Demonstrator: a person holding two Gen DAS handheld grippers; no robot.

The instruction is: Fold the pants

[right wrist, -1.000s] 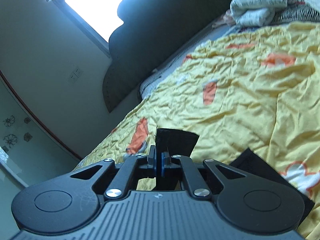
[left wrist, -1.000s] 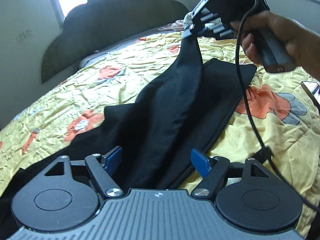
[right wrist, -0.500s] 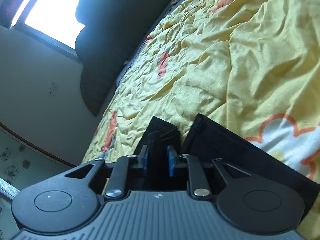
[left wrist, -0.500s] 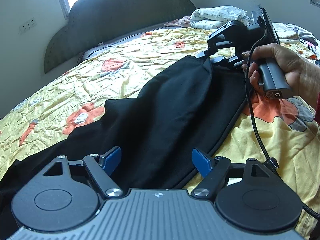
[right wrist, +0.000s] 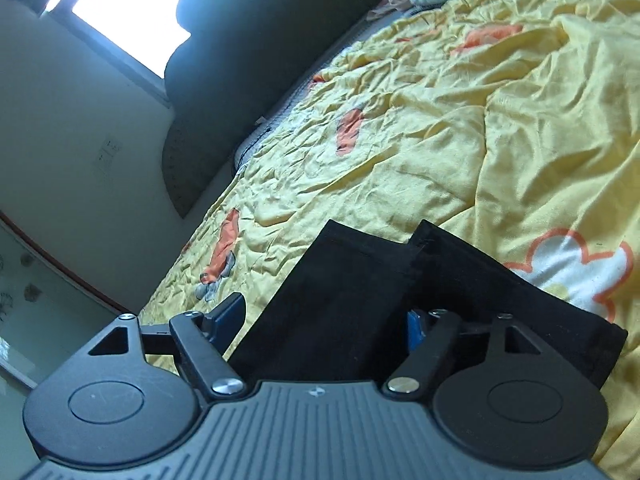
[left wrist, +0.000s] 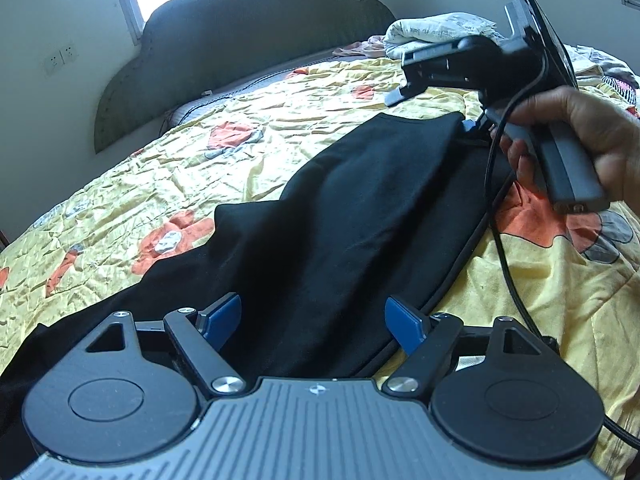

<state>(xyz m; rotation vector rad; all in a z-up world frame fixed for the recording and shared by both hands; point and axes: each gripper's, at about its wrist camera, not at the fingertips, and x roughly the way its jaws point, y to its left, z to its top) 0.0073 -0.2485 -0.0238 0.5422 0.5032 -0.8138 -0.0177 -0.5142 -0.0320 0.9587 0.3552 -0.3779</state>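
One pair of black pants on the yellow bed, two hand-held grippers over it.

The left hand-held gripper hovers with fingers spread; the right hand-held gripper is likewise spread wide, straddling one leg hem (two hems show side by side), gripping nothing.

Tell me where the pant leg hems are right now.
In the right wrist view, the hems lie side by side on the yellow quilt, just ahead of the open right gripper.
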